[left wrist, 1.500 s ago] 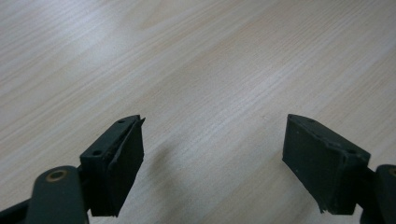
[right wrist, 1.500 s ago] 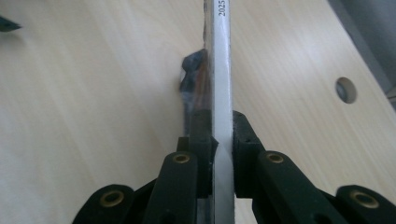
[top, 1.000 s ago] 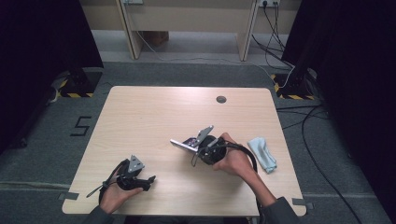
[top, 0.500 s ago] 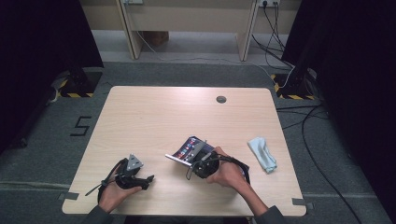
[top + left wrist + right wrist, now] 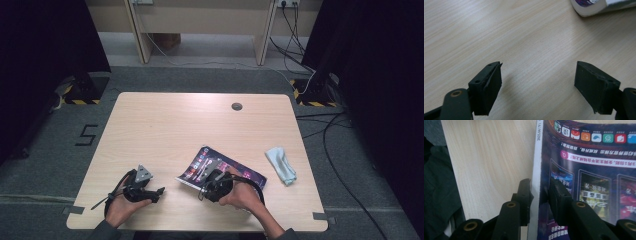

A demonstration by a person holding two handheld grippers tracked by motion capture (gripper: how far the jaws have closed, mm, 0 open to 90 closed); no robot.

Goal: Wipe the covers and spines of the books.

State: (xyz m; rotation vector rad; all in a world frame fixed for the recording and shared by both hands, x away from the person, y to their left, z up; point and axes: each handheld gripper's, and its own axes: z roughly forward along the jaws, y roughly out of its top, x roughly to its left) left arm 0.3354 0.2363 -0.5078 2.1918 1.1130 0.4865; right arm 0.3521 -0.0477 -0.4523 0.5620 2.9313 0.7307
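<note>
Magazine (image 5: 235, 172) flat on the pale wooden table (image 5: 175, 125), near the front edge and right of centre, dark glossy cover up, white spine edge toward the person. Right gripper (image 5: 212, 187) low over the near left corner of that magazine, hand (image 5: 242, 195) behind it. In the right gripper view, white edge of the magazine (image 5: 537, 170) between the two black jaws, one jaw on the bare wood side, the other over the printed cover; jaws just now opening, a narrow gap on each side of the edge, pads no longer pressing. Cover (image 5: 594, 182) full of coloured icons and upside-down print across the rest of that view. Left gripper (image 5: 150, 192) near the front left of the table, well apart from the magazine, in the left hand (image 5: 120, 210), grey three-cornered plate (image 5: 143, 175) on top. In the left gripper view, jaws spread wide over bare wood, nothing between them, a rounded corner of the magazine (image 5: 591, 6) at the top right. Light blue cloth (image 5: 281, 165) crumpled just right of the magazine, apart from it. Small round grommet (image 5: 236, 106) near the far edge of the table.
</note>
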